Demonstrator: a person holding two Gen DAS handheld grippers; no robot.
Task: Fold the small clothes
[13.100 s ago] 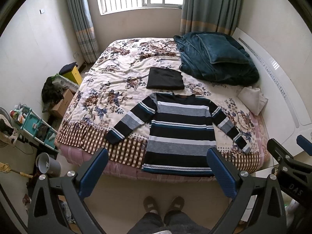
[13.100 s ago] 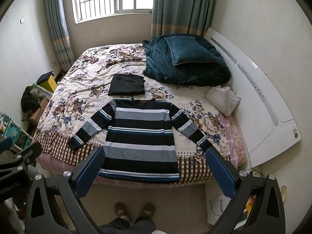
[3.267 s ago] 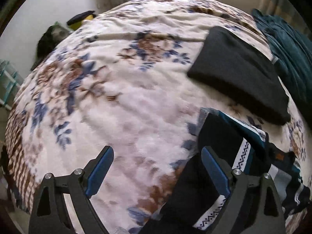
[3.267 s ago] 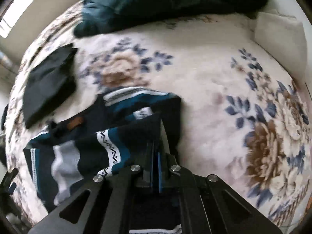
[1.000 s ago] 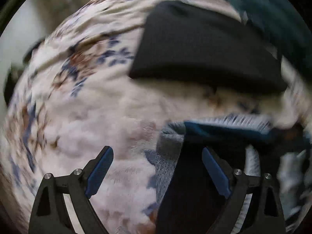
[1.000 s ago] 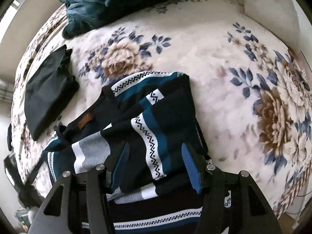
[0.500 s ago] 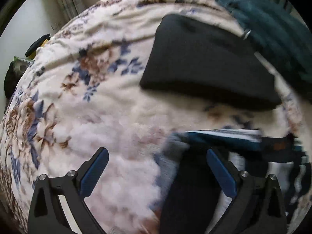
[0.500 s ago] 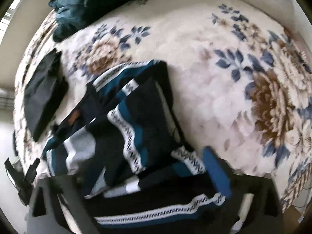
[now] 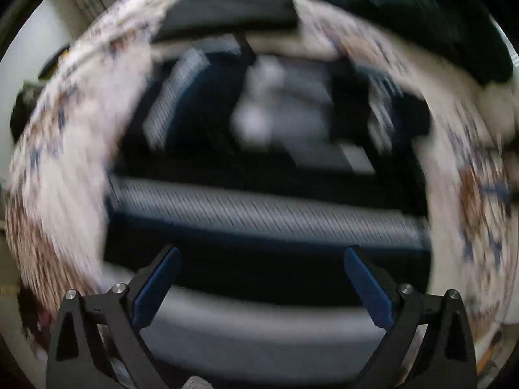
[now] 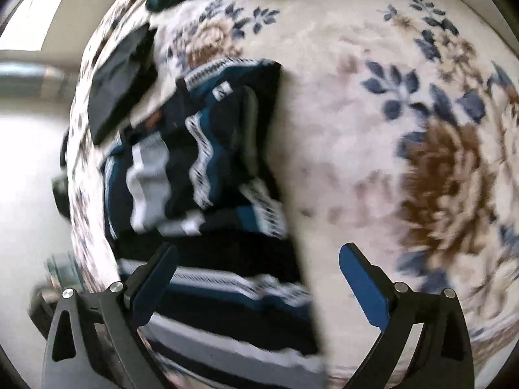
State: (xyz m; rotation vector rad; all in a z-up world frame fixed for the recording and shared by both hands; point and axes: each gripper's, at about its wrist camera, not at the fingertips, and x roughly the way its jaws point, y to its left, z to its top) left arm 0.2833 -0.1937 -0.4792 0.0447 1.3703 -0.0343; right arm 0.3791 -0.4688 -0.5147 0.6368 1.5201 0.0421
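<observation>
We are between folds: the striped sweater [image 9: 266, 194] fills the centre of the left view, sleeves folded in. Left gripper [image 9: 262, 287] and right gripper [image 10: 258, 283] both gape empty above it. Next we need its lower hem. A second ago the right claw was half closed

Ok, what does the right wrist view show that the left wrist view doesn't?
Only the right wrist view: the right gripper, open, and the big brown flower on the bedspread beside the sweater. Only the left wrist view, badly blurred: the left gripper, open over the sweater's wide stripes, and a pale bundle at the far right. Both: the sweater with sleeves folded in, the black folded garment, the teal blanket.
</observation>
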